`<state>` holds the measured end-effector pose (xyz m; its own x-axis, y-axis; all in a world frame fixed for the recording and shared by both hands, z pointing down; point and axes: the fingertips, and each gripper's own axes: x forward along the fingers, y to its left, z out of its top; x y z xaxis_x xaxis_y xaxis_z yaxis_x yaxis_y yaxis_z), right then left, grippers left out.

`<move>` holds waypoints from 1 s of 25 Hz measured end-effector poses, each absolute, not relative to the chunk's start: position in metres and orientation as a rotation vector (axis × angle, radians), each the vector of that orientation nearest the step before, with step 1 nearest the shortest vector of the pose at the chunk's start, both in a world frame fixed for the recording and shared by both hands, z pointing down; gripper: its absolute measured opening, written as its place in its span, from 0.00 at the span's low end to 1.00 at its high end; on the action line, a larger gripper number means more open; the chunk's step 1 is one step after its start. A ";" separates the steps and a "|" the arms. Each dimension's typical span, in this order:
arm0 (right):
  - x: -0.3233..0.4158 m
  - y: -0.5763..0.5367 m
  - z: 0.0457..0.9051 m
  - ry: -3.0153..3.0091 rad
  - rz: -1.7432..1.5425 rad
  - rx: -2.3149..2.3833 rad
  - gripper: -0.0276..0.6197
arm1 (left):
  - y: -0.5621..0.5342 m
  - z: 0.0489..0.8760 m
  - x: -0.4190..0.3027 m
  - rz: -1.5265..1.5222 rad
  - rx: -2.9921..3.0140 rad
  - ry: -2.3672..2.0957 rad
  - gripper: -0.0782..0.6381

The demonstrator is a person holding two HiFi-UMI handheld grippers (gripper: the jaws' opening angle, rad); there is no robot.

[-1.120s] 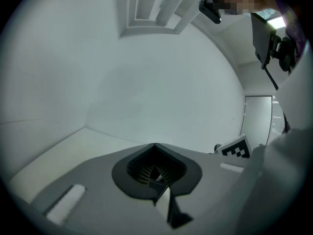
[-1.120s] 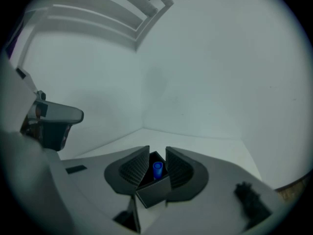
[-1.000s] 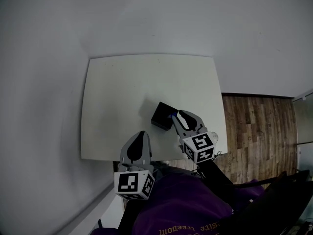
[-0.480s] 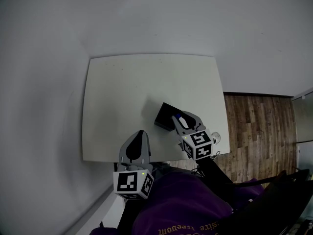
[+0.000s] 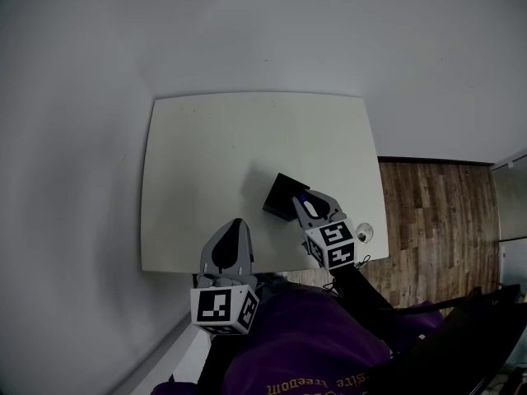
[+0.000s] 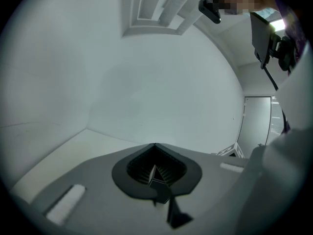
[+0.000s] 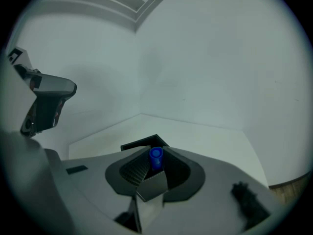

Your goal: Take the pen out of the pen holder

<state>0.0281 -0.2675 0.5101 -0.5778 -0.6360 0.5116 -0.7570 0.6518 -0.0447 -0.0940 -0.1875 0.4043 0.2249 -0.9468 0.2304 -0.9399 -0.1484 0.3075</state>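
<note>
A black square pen holder (image 5: 282, 196) stands on the white table (image 5: 206, 155) near its front right. My right gripper (image 5: 305, 206) hovers just right of and over the holder, shut on a blue pen (image 5: 301, 197). In the right gripper view the pen's blue end (image 7: 155, 156) pokes up between the closed jaws, with the holder's rim (image 7: 142, 143) just behind. My left gripper (image 5: 231, 239) sits at the table's front edge, shut with nothing in it; its closed jaws (image 6: 155, 175) face the bare wall.
A wooden floor (image 5: 436, 212) lies right of the table. A white wall rises behind it. A small round object (image 5: 365, 234) sits by the table's right front corner. The person's purple sleeve (image 5: 305, 344) fills the bottom of the head view.
The pen holder and my right gripper have shifted slightly right and toward me over the last second. The left gripper has stayed put.
</note>
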 end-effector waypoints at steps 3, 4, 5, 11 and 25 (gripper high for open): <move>0.028 -0.267 0.509 -2.417 0.350 1.092 0.17 | -0.187 0.403 -0.093 -0.025 2.133 -1.741 0.12; 0.028 -0.267 0.508 -2.419 0.350 1.093 0.17 | -0.187 0.403 -0.093 -0.025 2.136 -1.739 0.12; 0.028 -0.267 0.507 -2.422 0.351 1.094 0.17 | -0.187 0.403 -0.094 -0.026 2.136 -1.739 0.12; 0.031 -0.266 0.504 -2.430 0.358 1.097 0.17 | -0.184 0.403 -0.096 -0.027 2.137 -1.747 0.12; 0.037 -0.267 0.483 -2.456 0.332 1.152 0.17 | -0.181 0.403 -0.094 -0.043 2.161 -1.727 0.12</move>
